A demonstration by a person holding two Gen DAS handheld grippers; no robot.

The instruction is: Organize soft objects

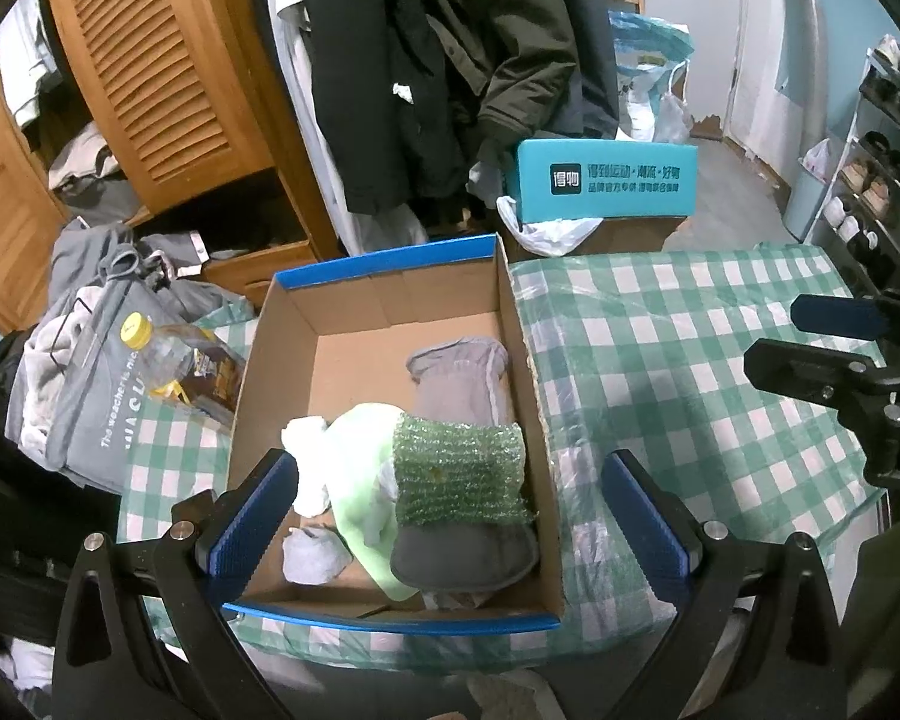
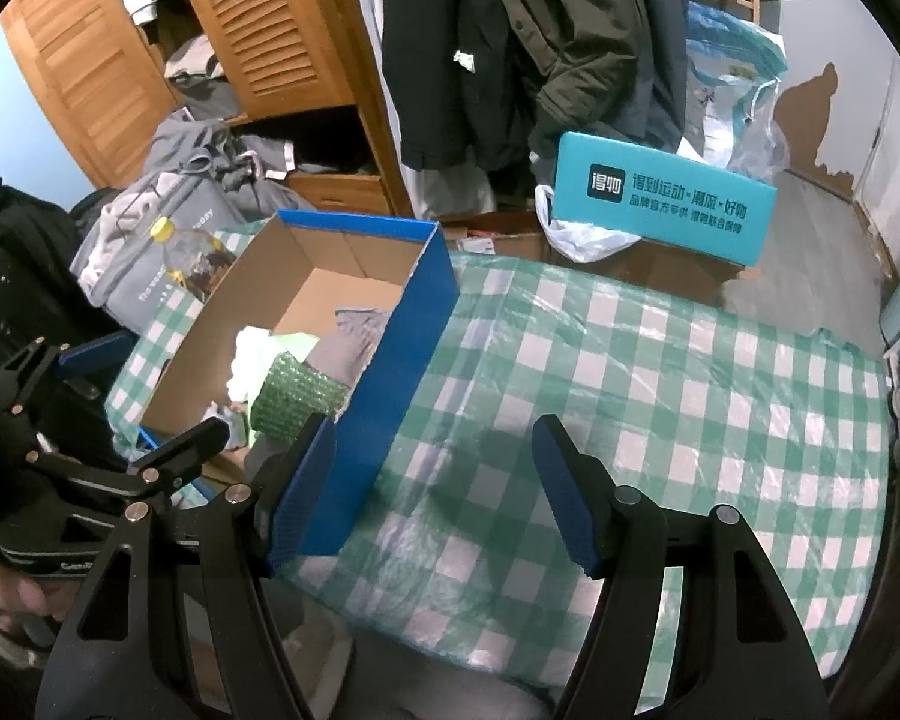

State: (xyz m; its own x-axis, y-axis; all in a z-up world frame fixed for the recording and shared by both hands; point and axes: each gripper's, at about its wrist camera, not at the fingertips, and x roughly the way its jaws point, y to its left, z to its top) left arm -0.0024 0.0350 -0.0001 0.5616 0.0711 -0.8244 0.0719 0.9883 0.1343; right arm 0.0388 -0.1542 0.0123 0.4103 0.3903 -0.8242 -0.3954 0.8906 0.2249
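A blue-rimmed cardboard box (image 1: 513, 324) stands on the green checked tablecloth (image 1: 690, 360). In it lie a green bubble-wrap roll (image 1: 459, 474), a grey cloth (image 1: 459, 378), a pale green cloth (image 1: 354, 468), a dark pad (image 1: 465, 558) and white wads (image 1: 306, 432). My left gripper (image 1: 450, 516) is open and empty, hovering over the box's near end. My right gripper (image 2: 435, 492) is open and empty over the bare cloth right of the box (image 2: 402, 378). The bubble-wrap roll also shows in the right wrist view (image 2: 294, 402).
A yellow-capped plastic bottle (image 1: 174, 360) and a grey clothes pile (image 1: 90, 348) lie left of the box. A teal box (image 1: 606, 180) and white plastic bag (image 1: 546, 228) stand beyond the table's far edge. A wooden wardrobe (image 1: 168, 72) and hanging coats (image 1: 450, 60) are behind.
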